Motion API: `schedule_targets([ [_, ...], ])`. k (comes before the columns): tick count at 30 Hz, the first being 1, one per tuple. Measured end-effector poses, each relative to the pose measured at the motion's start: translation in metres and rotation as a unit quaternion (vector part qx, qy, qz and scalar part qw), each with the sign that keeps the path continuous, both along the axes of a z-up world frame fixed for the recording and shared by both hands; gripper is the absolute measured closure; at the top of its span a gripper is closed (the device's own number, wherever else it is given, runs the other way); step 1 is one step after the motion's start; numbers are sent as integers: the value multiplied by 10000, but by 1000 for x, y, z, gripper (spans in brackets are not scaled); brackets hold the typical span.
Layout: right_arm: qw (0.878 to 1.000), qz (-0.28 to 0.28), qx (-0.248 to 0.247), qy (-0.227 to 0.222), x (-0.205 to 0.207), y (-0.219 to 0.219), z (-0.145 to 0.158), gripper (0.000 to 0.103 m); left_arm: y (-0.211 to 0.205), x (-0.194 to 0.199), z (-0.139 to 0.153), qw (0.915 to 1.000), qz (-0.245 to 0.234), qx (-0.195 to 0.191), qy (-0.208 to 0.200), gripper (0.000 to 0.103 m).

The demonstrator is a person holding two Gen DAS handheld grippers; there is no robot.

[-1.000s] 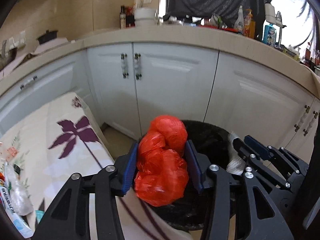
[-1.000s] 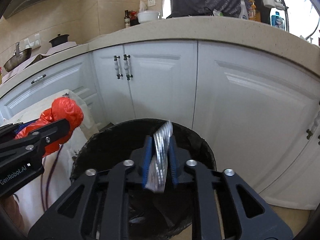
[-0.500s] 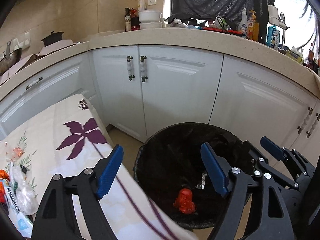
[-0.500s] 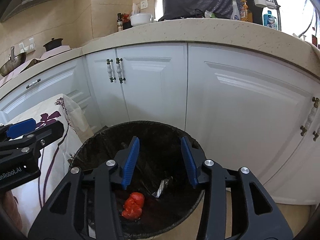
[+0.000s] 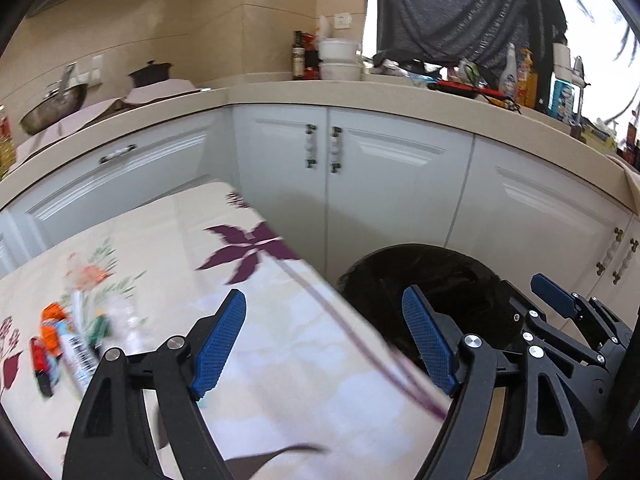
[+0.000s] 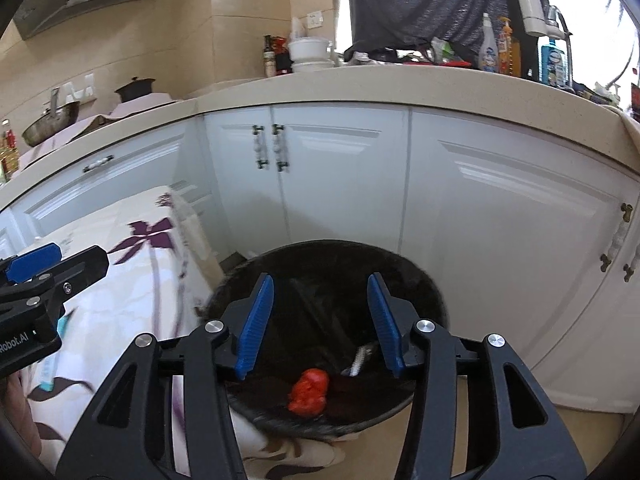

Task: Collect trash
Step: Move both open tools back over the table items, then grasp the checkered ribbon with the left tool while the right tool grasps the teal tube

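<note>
Left wrist view: my left gripper [image 5: 324, 344] is spread wide with nothing between the blue pads; it hangs over the right-hand edge of the tablecloth [image 5: 280, 360], where the cloth drops toward the bin [image 5: 400, 264]. The remaining litter [image 5: 76, 332] lies to the left of these jaws, near the left edge of the cloth. It is motion-blurred, so the count is uncertain: at least three pieces, namely a small red-and-black item, an orange packet and a pale printed wrapper, plus what may be clear plastic beside them. The wrapper's long axis seems to run roughly from near edge to far edge, about in line with my fingers.

Right wrist view: my right gripper [image 6: 320, 320] is also spread and empty, directly above the bin mouth. Two items lie on the bin floor: one crumpled red bag [image 6: 309, 391] and one silvery strip [image 6: 360, 358], just apart.

Judgement: the left gripper is the nearer one to the litter; the right sits on the far side of the table edge. The next pick turns on swinging left across the cloth and closing across the wrapper's narrow width.
</note>
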State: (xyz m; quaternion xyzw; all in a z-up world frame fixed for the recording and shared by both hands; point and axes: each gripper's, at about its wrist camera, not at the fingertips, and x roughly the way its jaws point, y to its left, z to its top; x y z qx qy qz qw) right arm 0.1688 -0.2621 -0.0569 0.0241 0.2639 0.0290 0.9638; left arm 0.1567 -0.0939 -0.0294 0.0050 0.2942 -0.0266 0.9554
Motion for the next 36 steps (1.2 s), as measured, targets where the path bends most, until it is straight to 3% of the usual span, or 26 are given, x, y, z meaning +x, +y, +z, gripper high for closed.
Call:
schedule_targets([
  [8, 9977, 668, 97, 28, -22, 63, 2, 55, 68, -42, 0, 9975, 709, 16, 59, 25],
  [19, 9848, 1729, 33, 163, -59, 159, -10, 55, 156, -97, -14, 9842, 1759, 54, 205, 25],
  [29, 9776, 2065, -211, 345, -68, 202, -27, 55, 203, -126, -28, 9735, 2263, -50, 312, 24],
  [32, 9766, 2090, -293, 405, -67, 208, -32, 61, 211, -129, -31, 9728, 2288, -120, 345, 24],
  [36, 9772, 2051, -373, 407, -67, 207, -38, 77, 212, -129, -32, 9736, 2250, -151, 351, 24],
])
